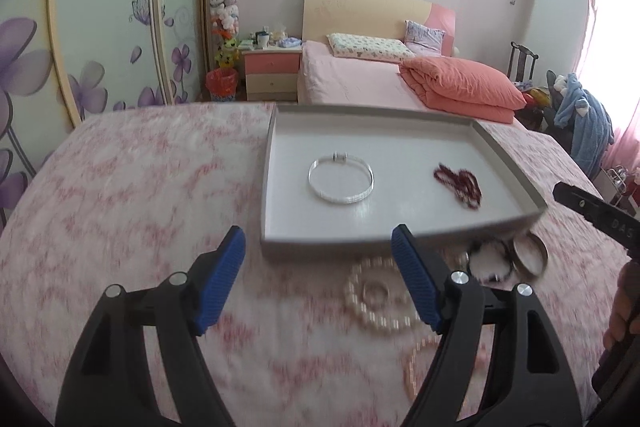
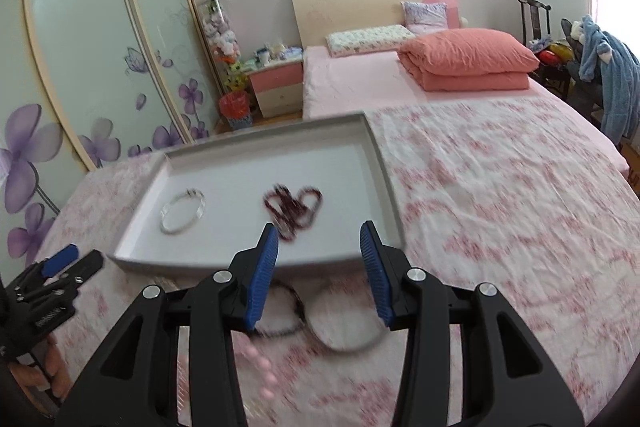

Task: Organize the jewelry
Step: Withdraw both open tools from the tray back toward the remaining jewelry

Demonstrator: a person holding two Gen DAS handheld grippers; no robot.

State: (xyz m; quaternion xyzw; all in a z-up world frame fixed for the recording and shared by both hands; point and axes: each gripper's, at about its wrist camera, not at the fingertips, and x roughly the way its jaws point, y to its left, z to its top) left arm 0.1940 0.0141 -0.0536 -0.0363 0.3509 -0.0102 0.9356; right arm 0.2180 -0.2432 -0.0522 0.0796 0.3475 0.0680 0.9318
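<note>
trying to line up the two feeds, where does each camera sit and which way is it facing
Left wrist: on the left claw, facing the tray with silver bangle; right claw at the edge.
Right wrist: on the right claw, facing the tray's right half and dark red beads; a hand shows.
Shared: tray, bangle, beads, bed.

Both grippers are showing black angular frames, the left gripper [image 1: 319,251] and right gripper [image 2: 319,245] each wearing ribbed blue pads [image 1: 224,279] and round silver pivot screws [image 2: 416,273]; pale lettering, perhaps "DAS", is blurring.
</note>
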